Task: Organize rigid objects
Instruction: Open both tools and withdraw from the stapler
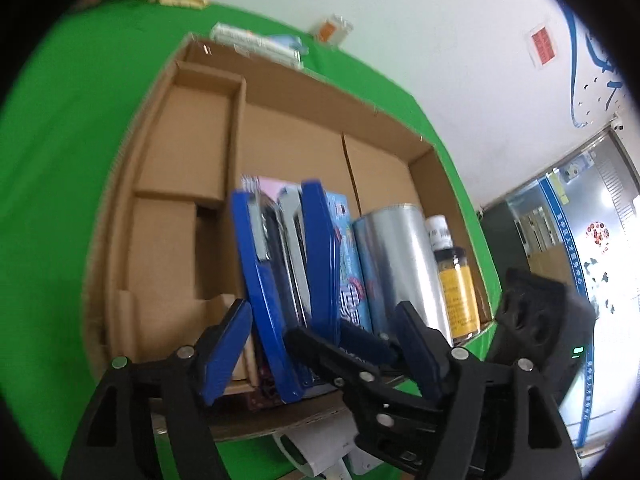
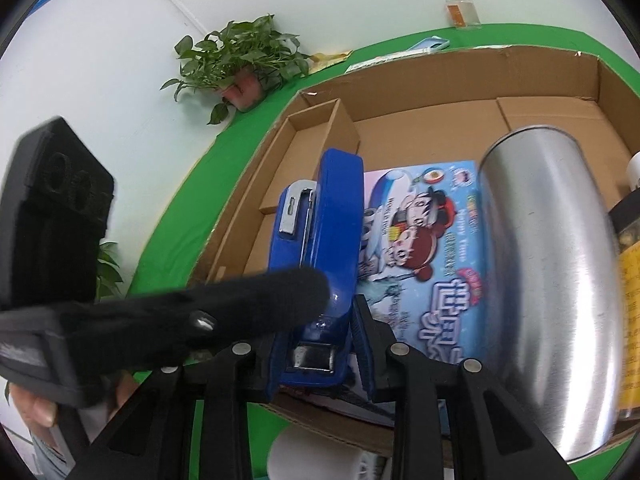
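Your right claw [image 2: 316, 344] was closed on the near end of the one blue stapler [image 2: 320, 248], its two blue pads pressed against the stapler's sides. The stapler stood on edge inside the cardboard box [image 2: 460, 76], running away from the claw toward the far wall. Your left claw [image 1: 320, 340] sat wide open with nothing held, one finger left of the stapler [image 1: 276, 272] and the other to its right, near the box's near edge. In the left wrist view the right claw [image 1: 360, 344] reached in from the right between those fingers.

Just right of the stapler lay one flat picture box [image 2: 432, 240] with cartoon figures on its lid. Right of that lay one silver metal can [image 2: 548, 272] on its side, and right again one amber bottle [image 1: 456, 284] with a yellow label and one small white-capped bottle [image 1: 438, 232] beyond it. Two smaller cardboard compartments [image 1: 192, 136] occupied the box's left side. The box sat on the green tabletop [image 1: 72, 128], with one potted plant [image 2: 240, 64] at the far left corner.
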Tool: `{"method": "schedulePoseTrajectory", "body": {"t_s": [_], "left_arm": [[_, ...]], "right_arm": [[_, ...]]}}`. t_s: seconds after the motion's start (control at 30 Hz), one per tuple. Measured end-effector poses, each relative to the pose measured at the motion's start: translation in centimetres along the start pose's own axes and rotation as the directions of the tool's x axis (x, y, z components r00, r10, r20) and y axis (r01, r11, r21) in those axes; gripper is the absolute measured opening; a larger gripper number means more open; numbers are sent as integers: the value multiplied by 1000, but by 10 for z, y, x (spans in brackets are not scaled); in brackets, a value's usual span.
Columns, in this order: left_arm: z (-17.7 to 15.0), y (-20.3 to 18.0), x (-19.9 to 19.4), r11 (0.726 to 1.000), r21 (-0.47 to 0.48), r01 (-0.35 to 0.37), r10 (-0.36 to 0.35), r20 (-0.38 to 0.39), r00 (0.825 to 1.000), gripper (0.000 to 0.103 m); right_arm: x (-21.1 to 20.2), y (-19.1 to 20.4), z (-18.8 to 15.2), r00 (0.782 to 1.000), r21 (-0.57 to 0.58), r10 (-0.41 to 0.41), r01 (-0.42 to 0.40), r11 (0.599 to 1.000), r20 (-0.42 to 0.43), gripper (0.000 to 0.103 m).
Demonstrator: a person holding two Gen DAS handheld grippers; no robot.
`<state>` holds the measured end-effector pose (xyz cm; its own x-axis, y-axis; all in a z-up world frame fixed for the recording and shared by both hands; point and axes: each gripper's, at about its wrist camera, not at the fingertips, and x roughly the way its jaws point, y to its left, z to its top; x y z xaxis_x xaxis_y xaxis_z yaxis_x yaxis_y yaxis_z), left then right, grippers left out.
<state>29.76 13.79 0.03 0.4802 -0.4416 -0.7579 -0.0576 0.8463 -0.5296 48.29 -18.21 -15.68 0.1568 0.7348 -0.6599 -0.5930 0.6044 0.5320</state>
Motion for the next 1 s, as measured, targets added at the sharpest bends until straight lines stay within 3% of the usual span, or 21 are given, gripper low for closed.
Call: {"method": "schedulePoseTrajectory", "body": {"t_s": [0.1,0.23,0.47,0.63,0.77,0.8,0.83,0.87,0.9,0.93,0.97,1.0], "left_arm": [[-4,2,-17,1000,13,-28,27,62,998,73],[-1,14,-17,999,-16,-30,31,60,998,73],[-10,20,-23,999,-8,-41,42,104,994,73],[-22,12,-46,992,52,-111,94,247,964,73],[-34,6,-62,987,62,-150,124,310,942,73],[-39,3,-68,980,66,-190,156,346,925,73],[-46,-2,-76,964,69,-256,208,400,893,73],[-53,-6,-80,949,72,-307,244,445,861,73],[-62,-14,-86,925,78,-371,284,509,813,76],[-70,-21,-90,903,79,-422,312,553,772,88],[-82,-30,-94,871,73,-486,350,602,717,95],[-89,-35,-96,856,72,-513,363,623,693,98]], "right_arm": [[2,5,-2,1000,1,-12,12,1000,2,29],[5,10,-5,995,-7,-96,96,995,28,27],[6,13,-3,994,-30,-107,108,994,24,28],[7,12,-3,999,-31,-32,32,999,-1,31],[2,12,-7,1000,-38,3,-3,999,1,34],[-4,12,-10,1000,-44,9,-8,999,15,39],[-11,13,-13,999,-51,3,-2,999,34,46],[-23,14,-18,997,-67,-16,21,998,71,63],[-38,18,-24,992,-94,-33,45,995,123,76],[-49,22,-30,984,-117,-60,80,990,165,83],[-65,27,-38,970,-151,-98,134,979,224,93],[-79,31,-47,951,-182,-135,190,965,278,94]]}}
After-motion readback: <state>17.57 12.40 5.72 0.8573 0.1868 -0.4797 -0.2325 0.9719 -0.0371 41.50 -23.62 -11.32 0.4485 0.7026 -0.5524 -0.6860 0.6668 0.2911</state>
